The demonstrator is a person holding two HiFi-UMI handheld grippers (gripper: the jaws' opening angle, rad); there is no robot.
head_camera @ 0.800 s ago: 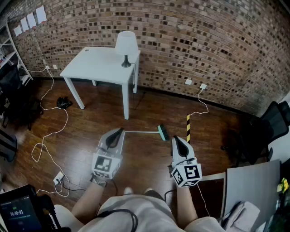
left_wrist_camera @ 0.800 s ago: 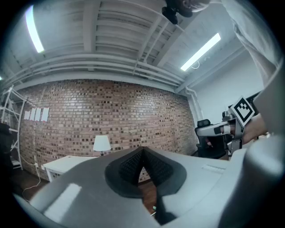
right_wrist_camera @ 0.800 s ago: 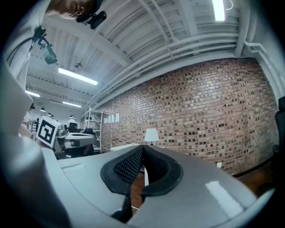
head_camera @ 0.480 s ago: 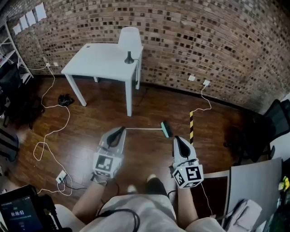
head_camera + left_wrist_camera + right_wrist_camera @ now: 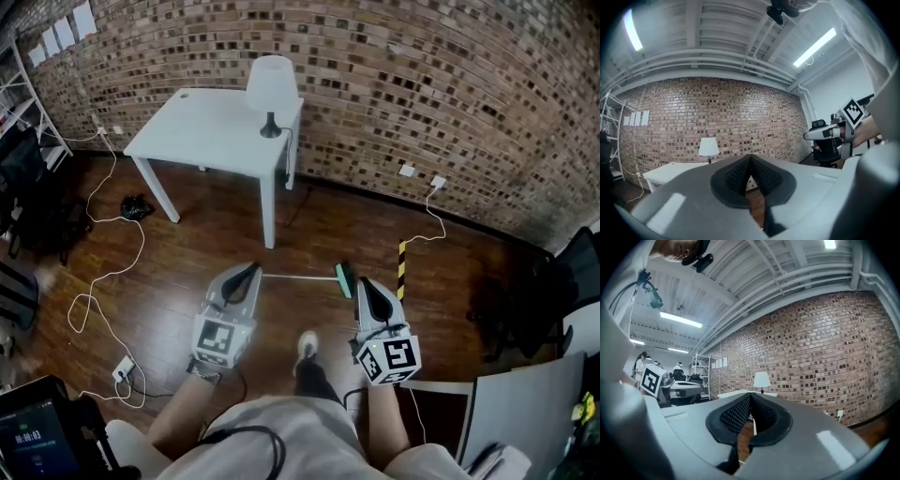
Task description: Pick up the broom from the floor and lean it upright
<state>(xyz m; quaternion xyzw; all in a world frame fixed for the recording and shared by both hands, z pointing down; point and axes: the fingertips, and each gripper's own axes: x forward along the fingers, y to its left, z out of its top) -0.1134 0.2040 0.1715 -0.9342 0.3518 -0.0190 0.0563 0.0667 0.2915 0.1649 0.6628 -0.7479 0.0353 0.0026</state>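
The broom [image 5: 309,277] lies flat on the wooden floor, its thin pale handle pointing left and its green head [image 5: 344,279] on the right. In the head view my left gripper [image 5: 248,272] hangs level above the handle's left end. My right gripper [image 5: 363,284] hangs just right of the green head. Both are held well above the floor and touch nothing. Each one's own view shows its jaws shut with nothing between them: left gripper [image 5: 750,163], right gripper [image 5: 751,400]. The broom does not show in either gripper view.
A white table [image 5: 202,131] with a white lamp [image 5: 272,89] stands against the brick wall beyond the broom. White cables [image 5: 103,281] and a power strip [image 5: 122,370] lie at the left. A yellow-black strip [image 5: 401,267], an office chair [image 5: 553,300] and a grey desk [image 5: 525,394] are at the right.
The person has stepped forward, one foot now out in front. The broom sits closer under the two grippers. Both grippers stay shut and level.
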